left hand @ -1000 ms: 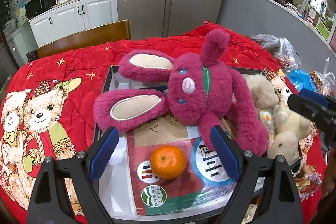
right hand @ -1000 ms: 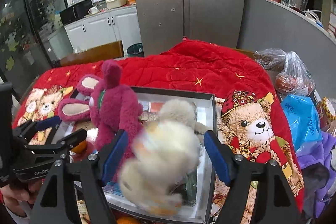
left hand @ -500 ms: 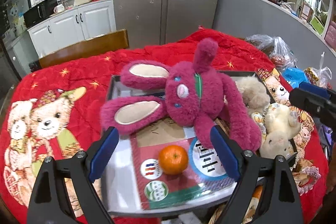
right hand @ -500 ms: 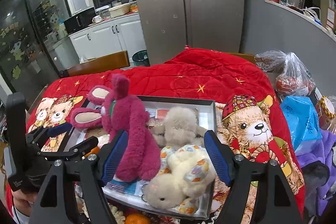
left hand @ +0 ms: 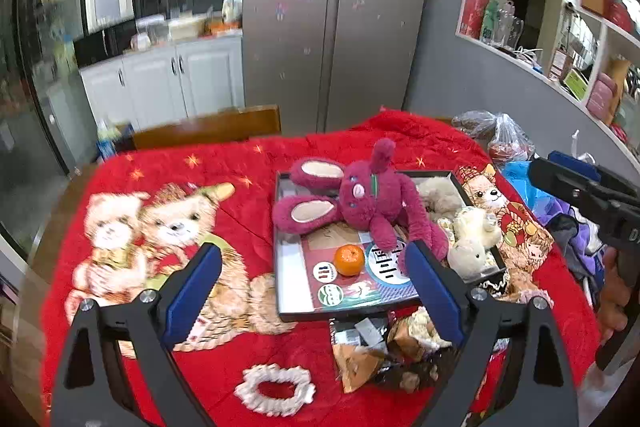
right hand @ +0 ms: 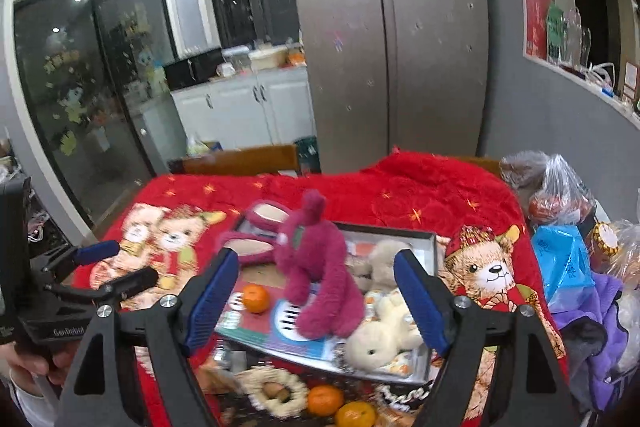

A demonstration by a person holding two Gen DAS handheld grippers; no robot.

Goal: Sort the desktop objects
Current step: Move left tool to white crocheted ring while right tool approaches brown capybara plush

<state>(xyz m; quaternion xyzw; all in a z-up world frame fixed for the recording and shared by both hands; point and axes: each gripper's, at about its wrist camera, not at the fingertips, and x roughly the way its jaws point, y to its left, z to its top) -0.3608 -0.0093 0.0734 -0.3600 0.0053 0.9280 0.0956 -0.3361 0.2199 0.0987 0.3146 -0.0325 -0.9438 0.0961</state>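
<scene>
A black tray [left hand: 285,314] on the red quilt holds a magenta plush rabbit [left hand: 368,199], a grey plush [left hand: 440,193], a cream plush [left hand: 472,239], a tangerine [left hand: 349,259] and a printed booklet [left hand: 360,291]. In the right wrist view the tray [right hand: 432,243] holds the rabbit [right hand: 316,263], cream plush [right hand: 384,335] and tangerine [right hand: 256,298]. My left gripper [left hand: 316,287] is open and empty, held back above the quilt near the tray's front. My right gripper [right hand: 316,303] is open and empty above the tray's near edge.
A white scrunchie [left hand: 276,389] and crumpled wrappers [left hand: 384,351] lie in front of the tray. Two tangerines [right hand: 340,405] and a woven ring [right hand: 276,391] lie near the front edge. Plastic bags [right hand: 560,187] crowd the right side. A wooden chair back [left hand: 208,127] stands behind.
Both grippers have pulled back and up from the tray, so more of the quilt shows. The cream plush that the right gripper had a second ago lies in the tray.
</scene>
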